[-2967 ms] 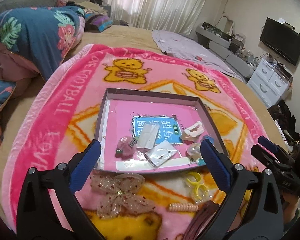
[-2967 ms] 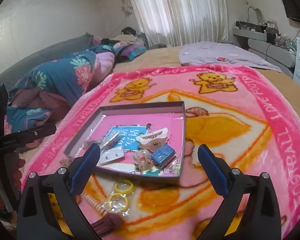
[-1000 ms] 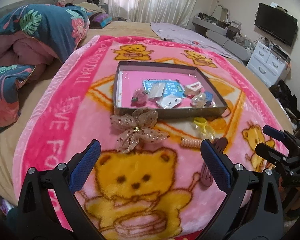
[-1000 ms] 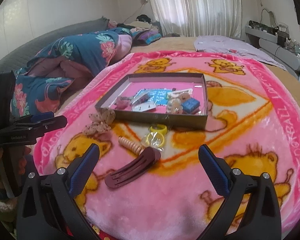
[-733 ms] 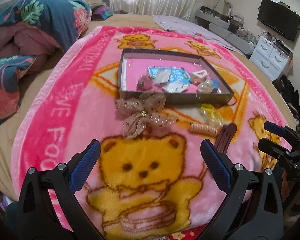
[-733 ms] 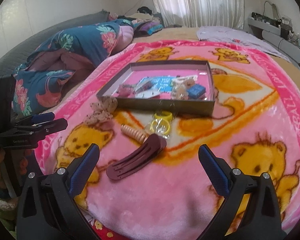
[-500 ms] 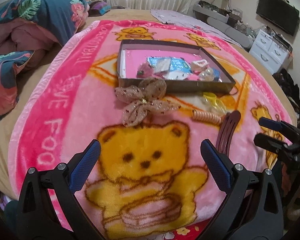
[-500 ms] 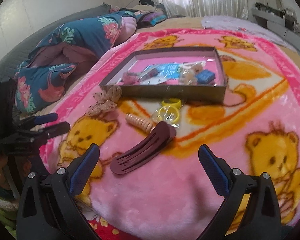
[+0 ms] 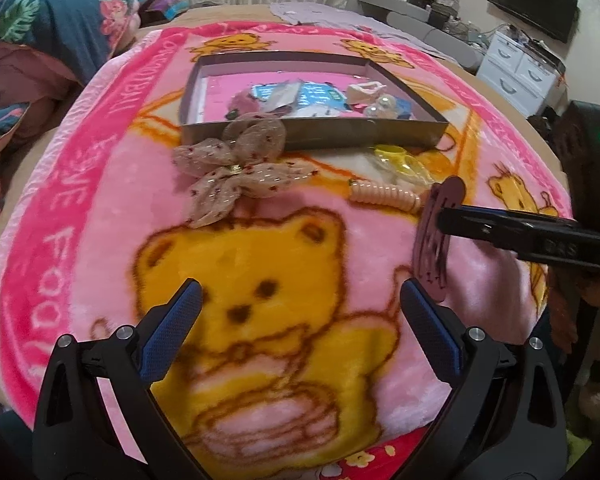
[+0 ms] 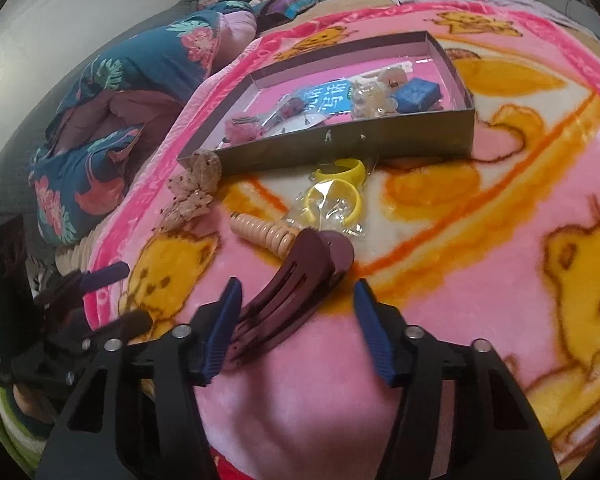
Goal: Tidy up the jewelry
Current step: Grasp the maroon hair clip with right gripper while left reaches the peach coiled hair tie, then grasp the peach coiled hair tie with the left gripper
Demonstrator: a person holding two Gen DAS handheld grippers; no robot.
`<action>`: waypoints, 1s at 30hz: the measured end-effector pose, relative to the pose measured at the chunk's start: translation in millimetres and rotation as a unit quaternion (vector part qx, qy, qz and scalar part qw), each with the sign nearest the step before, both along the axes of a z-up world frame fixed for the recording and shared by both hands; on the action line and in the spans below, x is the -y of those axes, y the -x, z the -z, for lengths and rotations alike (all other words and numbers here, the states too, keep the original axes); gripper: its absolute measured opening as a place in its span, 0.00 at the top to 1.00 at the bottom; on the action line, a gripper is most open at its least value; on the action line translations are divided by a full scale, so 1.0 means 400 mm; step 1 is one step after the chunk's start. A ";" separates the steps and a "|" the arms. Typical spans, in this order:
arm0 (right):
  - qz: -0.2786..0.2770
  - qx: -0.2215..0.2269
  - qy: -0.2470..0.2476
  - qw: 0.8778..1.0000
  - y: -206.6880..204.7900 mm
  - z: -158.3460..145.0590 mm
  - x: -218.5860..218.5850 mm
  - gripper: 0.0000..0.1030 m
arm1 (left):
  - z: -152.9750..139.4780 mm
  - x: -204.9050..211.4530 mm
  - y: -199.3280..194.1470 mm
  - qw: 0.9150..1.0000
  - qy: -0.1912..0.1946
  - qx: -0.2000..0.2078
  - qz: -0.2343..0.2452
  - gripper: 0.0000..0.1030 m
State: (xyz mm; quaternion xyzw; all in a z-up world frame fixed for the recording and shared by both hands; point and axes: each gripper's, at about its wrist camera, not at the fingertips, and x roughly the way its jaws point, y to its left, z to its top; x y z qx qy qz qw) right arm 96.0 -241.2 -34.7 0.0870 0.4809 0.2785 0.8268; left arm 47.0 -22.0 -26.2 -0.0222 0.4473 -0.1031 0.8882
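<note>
Maroon plastic hair clip point(image 10: 296, 292) lies flat on the pink fleece blanket point(image 10: 300, 392), between the spread fingers of the right tool point(image 10: 298, 330). Stiff, light, probably slippery: grip across its long sides. Left tool point(image 9: 298, 332) hangs wide apart, empty.

Black grippers point(image 9: 298, 330), blue pads point(image 10: 222, 326), silver screws.

The pink blanket point(image 9: 80, 216) border reads "LOVE FOOTBALL" (partly); the blue card's point(image 10: 328, 98) characters are illegible.
</note>
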 end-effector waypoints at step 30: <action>0.089 0.113 -0.002 0.990 -0.025 -0.125 0.198 0.88 | 0.057 0.231 -0.194 0.998 -0.014 -0.017 0.063 0.26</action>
